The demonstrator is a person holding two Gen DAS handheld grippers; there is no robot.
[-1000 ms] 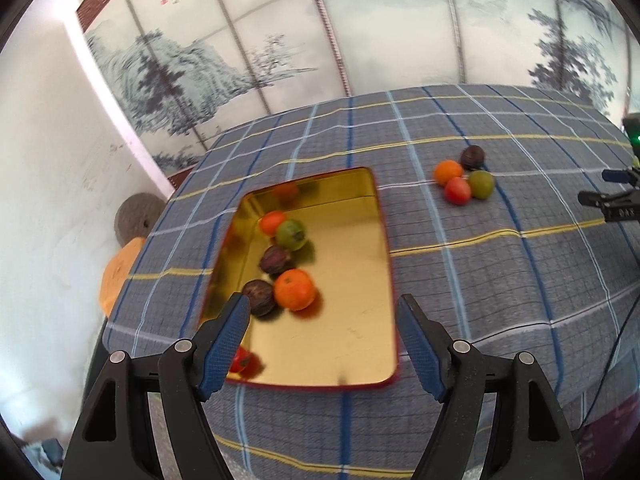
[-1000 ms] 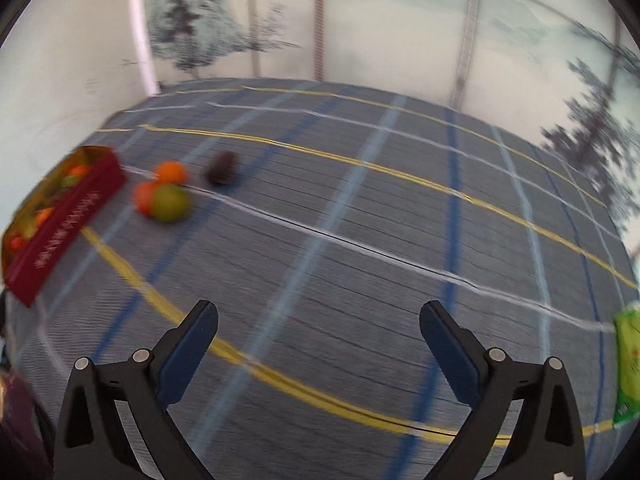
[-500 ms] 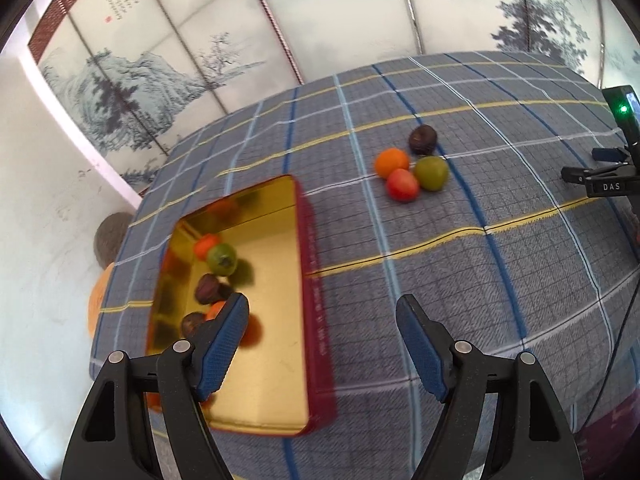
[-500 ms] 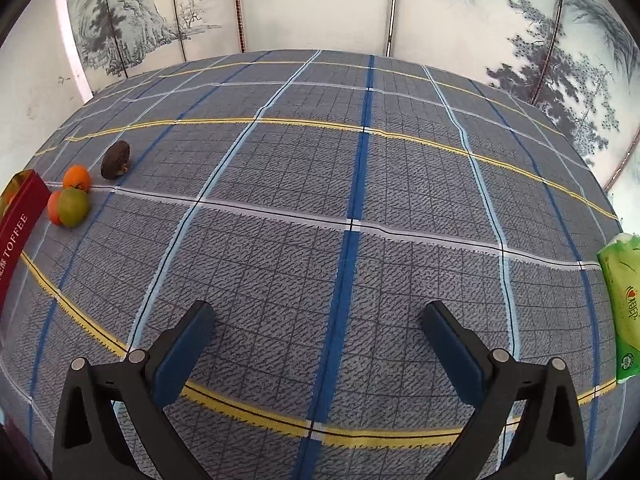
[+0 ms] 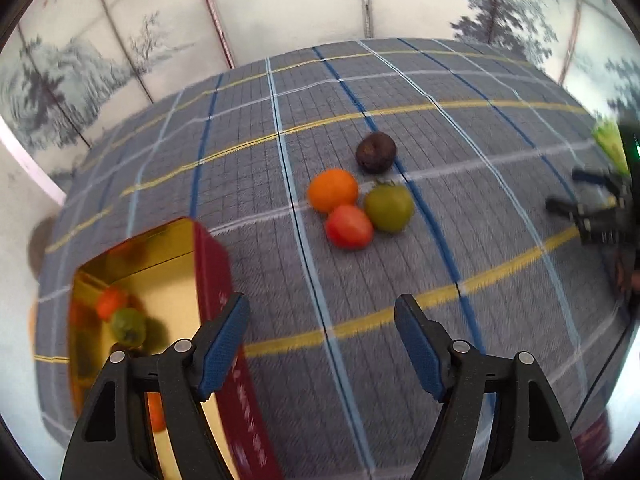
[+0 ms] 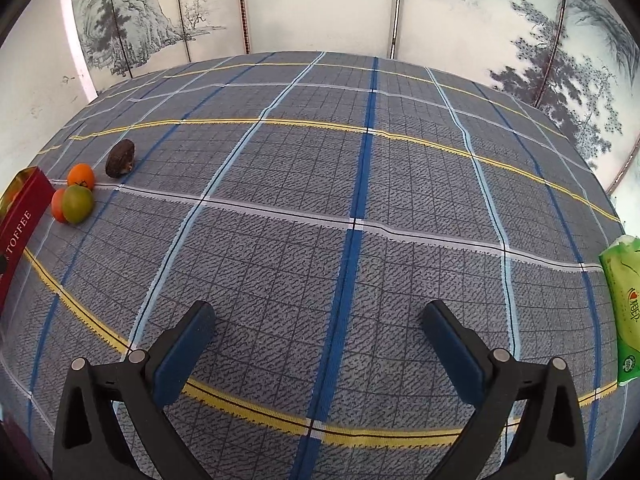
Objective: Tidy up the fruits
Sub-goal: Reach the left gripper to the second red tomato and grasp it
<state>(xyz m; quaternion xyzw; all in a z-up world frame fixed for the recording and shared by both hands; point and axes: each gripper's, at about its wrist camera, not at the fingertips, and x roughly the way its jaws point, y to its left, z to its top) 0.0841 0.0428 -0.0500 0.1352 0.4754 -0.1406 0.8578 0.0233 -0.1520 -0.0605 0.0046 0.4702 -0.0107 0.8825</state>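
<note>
Left wrist: your left gripper (image 5: 322,320) is closing on nothing above the cloth (image 5: 460,128); four fruits (image 5: 362,196) lie clustered ahead, right of the tin (image 5: 212,256). Right wrist: your right gripper (image 6: 318,326) gapes empty, fruits far left.

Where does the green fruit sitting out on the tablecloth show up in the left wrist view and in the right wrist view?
Left wrist: green fruit just right of centre, touching the red fruit.
Right wrist: green fruit at the far left edge, hiding most of the red fruit.
Shared landmark: the dark brown fruit lying apart, beyond the cluster.
</note>
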